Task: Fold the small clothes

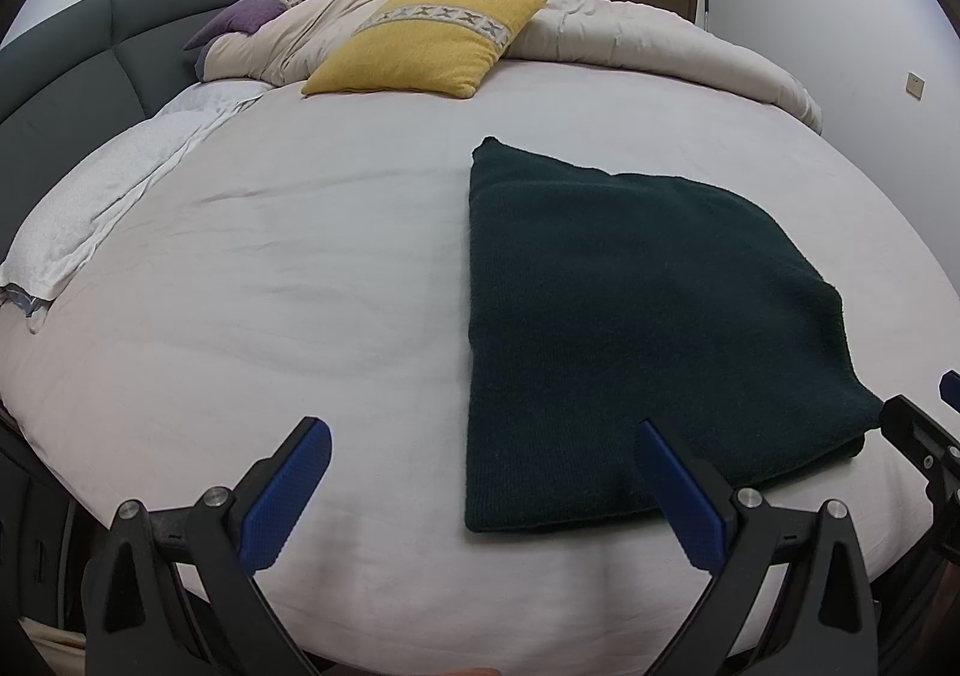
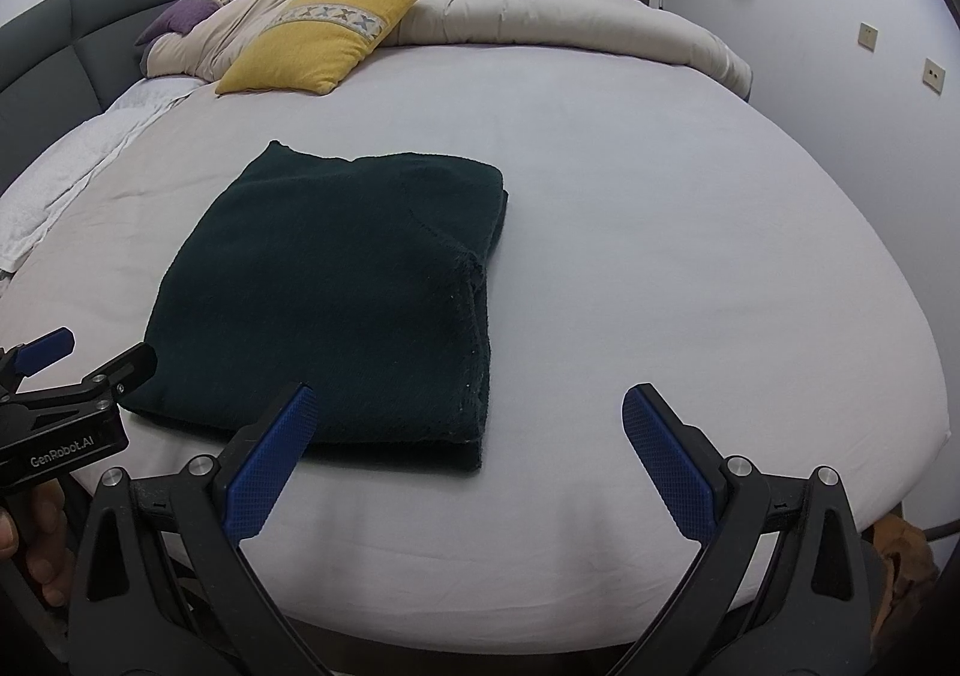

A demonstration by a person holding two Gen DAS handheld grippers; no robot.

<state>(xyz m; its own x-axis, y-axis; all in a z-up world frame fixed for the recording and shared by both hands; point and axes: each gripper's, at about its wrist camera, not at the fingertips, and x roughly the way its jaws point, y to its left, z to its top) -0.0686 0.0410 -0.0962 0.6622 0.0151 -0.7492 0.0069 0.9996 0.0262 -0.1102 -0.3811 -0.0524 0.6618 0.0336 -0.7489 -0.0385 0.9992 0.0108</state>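
A dark green knit garment lies folded into a flat rectangle on the pale bed sheet. It also shows in the right wrist view, with stacked layers along its right edge. My left gripper is open and empty, just before the garment's near left corner. My right gripper is open and empty, at the garment's near right corner. The left gripper also shows in the right wrist view at the far left. The right gripper's tip shows in the left wrist view at the right edge.
A yellow pillow, a purple pillow and a bunched beige duvet lie at the far side of the bed. A grey headboard is at the left. A white towel lies along the left side.
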